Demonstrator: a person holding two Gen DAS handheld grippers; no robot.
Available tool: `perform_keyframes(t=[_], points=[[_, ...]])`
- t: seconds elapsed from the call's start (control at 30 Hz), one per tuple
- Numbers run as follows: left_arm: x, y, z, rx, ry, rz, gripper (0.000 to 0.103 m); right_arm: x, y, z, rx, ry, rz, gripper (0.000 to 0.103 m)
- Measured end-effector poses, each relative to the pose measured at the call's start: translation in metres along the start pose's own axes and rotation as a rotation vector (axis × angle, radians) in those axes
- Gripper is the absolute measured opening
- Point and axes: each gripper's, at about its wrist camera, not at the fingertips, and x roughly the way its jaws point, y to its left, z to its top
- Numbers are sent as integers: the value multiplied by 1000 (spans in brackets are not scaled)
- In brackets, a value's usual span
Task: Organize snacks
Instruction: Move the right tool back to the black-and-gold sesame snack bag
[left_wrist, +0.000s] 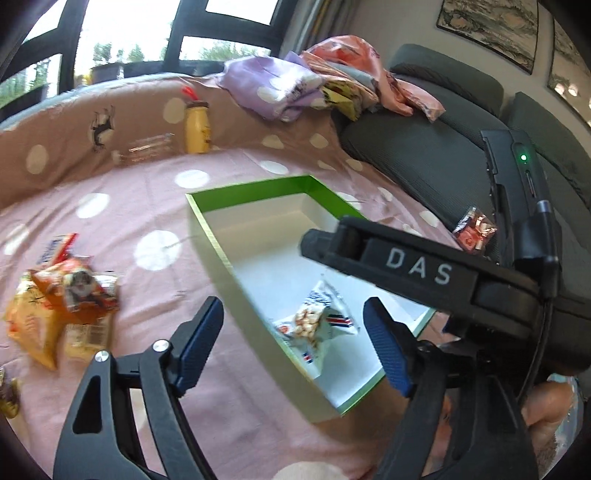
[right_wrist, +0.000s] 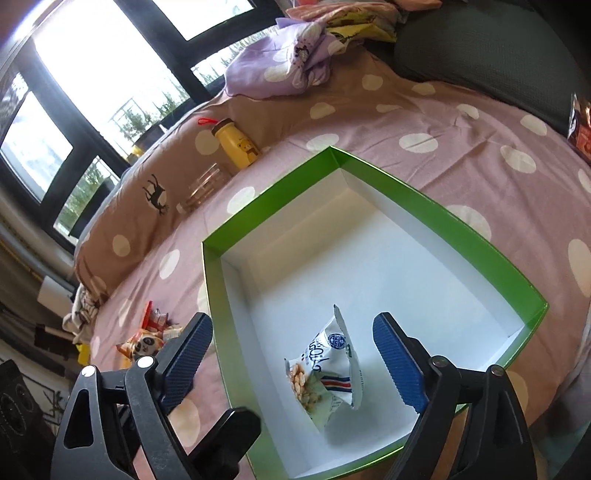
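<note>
Risk of catching the thin cardboard wall of the green box and dragging it across the soft, dotted bedspread, since nothing pins the box down. Risk also of missing the stray red packet wedged by the dark sofa cushion. Loose pile of orange snack bags well apart from the box, to its left, not yet sorted. White peanut packet lying inside the box, near the front wall. Right gripper wide apart, holding nothing, hovering above that packet. Left gripper likewise spread wide, empty, straddling the box's left wall.
</note>
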Motion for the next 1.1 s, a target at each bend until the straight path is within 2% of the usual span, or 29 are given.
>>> perform_keyframes(t=[0.2,0.33,0.43,0.6,0.83,1.0,1.1], points=[[-42,37,-10,-51,-42,145,91,-7,31,-7,-89,-38,23,89],[-63,72,-22,-92,-27,303,92,-9,56,-17,-158,-43,80,89],[-81,106,-37,-153,-24,442,92,-6,76,-26,-202,-31,120,89],[-101,163,-60,-285,-44,550,93,9,111,-45,-288,36,193,89],[-120,221,-79,-467,-25,595,93,38,158,-78,-347,213,363,89],[-131,268,-94,-678,-28,474,91,61,210,-101,-398,385,450,89],[-135,282,-98,-730,-20,433,89,76,242,-113,-438,465,476,89]])
